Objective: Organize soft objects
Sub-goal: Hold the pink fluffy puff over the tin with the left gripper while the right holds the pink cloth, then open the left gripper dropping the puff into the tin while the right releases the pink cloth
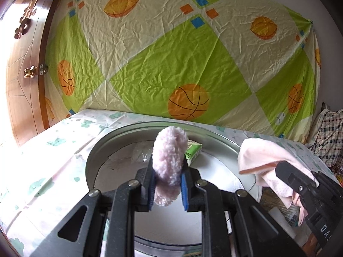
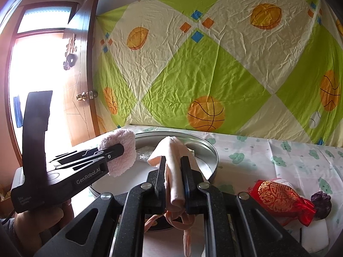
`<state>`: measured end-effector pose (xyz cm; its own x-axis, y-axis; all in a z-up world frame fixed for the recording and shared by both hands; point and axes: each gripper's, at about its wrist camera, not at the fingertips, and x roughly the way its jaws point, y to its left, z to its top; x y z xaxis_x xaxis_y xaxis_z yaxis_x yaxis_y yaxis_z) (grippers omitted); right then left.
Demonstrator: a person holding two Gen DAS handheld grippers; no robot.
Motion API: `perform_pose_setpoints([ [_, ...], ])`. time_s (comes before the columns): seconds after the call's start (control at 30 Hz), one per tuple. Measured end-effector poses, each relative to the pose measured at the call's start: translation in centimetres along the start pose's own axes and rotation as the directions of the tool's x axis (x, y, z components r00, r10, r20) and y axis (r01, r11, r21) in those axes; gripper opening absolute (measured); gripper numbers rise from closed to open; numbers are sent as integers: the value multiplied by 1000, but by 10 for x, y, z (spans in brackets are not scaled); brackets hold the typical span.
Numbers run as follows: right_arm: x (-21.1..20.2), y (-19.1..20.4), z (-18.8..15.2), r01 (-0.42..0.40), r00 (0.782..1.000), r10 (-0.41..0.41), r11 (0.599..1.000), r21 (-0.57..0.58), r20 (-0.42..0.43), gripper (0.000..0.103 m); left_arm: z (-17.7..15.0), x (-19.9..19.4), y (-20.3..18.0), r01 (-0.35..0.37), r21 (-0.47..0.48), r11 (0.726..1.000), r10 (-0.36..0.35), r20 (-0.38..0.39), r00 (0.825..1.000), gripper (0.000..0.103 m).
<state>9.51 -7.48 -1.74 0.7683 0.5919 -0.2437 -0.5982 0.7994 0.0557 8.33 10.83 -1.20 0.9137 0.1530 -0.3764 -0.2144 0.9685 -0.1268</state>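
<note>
My left gripper [image 1: 168, 184] is shut on a fluffy pale pink puff [image 1: 169, 154] and holds it above a round metal tray [image 1: 94, 154]. The puff also shows in the right wrist view [image 2: 122, 150], with the left gripper [image 2: 115, 153] at the left. My right gripper [image 2: 174, 182] is shut on a folded peach-pink cloth [image 2: 174, 162] over the tray's near rim [image 2: 212, 158]. The cloth also shows in the left wrist view [image 1: 261, 156], held by the right gripper [image 1: 285, 171]. A green packet [image 1: 193, 151] and a clear plastic wrapper [image 1: 140, 152] lie in the tray.
A red and gold drawstring pouch [image 2: 280, 201] and a dark purple pouch [image 2: 321, 203] lie on the patterned tablecloth [image 2: 278, 156] to the right. A green and cream sheet [image 1: 182, 53] hangs behind. A wooden door [image 1: 23, 75] stands at the left.
</note>
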Motion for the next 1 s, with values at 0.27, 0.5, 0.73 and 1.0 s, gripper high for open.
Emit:
perform_pose_setpoints([
  [0.27, 8, -7, 5, -13, 1000, 14, 1000, 26, -19, 13, 12, 6, 6, -1, 23, 1000, 1, -32, 999, 17],
  [0.5, 30, -13, 28, -30, 998, 33, 999, 38, -62, 13, 33, 25, 11, -7, 68, 998, 14, -107, 994, 18],
  [0.73, 69, -17, 37, -33, 988, 43, 997, 65, -149, 13, 36, 58, 19, -19, 96, 995, 41, -231, 972, 18],
  [1.0, 100, -15, 28, -13, 971, 28, 998, 65, -239, 14, 33, 72, 26, -42, 108, 993, 71, -279, 958, 27],
])
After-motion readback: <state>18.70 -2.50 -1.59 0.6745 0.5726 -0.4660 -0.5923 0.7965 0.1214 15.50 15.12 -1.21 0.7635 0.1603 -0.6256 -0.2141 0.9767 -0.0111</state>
